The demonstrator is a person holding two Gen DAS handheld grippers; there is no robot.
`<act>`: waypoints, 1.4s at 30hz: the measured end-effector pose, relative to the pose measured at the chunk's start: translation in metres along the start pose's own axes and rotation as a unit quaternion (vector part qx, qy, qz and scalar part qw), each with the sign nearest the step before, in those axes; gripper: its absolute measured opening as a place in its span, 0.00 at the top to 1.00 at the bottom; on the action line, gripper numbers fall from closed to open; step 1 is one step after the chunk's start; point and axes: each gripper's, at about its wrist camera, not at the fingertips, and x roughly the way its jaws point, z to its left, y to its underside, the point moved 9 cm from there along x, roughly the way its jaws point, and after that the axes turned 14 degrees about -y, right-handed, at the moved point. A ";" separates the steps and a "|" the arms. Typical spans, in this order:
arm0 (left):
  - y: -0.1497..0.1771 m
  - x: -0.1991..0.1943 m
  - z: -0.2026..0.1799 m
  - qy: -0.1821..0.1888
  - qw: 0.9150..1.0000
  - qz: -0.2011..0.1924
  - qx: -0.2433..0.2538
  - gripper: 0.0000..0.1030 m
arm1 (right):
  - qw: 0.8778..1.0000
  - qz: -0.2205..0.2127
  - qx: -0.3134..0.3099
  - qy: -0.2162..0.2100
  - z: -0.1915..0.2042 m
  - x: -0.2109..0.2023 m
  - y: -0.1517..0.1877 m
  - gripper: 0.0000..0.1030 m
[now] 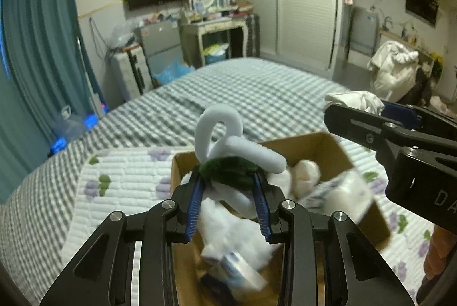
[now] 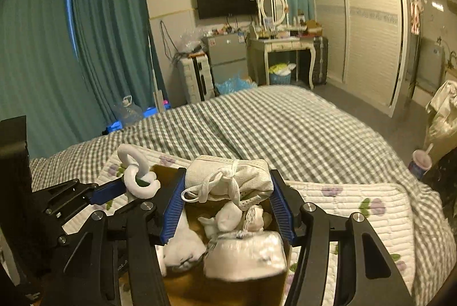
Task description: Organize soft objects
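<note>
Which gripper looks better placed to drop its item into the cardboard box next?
Probably the right gripper: its cream cloth bundle hangs directly above the cardboard box interior. The left gripper holds its white-and-green plush nearer the box's edge, though also over it.

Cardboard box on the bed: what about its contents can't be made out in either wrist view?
- Left wrist view: the brown cardboard box floor is hidden under white soft items and the left gripper; the packet near the bottom is blurred.
- Right wrist view: the cream cloth bundle in the right gripper covers the far end; the white pack is motion-blurred.
</note>
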 end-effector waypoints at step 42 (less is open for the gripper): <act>-0.044 -0.337 0.083 -0.089 0.965 -0.235 -0.074 0.05 | 0.980 -0.184 -0.055 0.050 0.108 -0.331 -0.024 0.00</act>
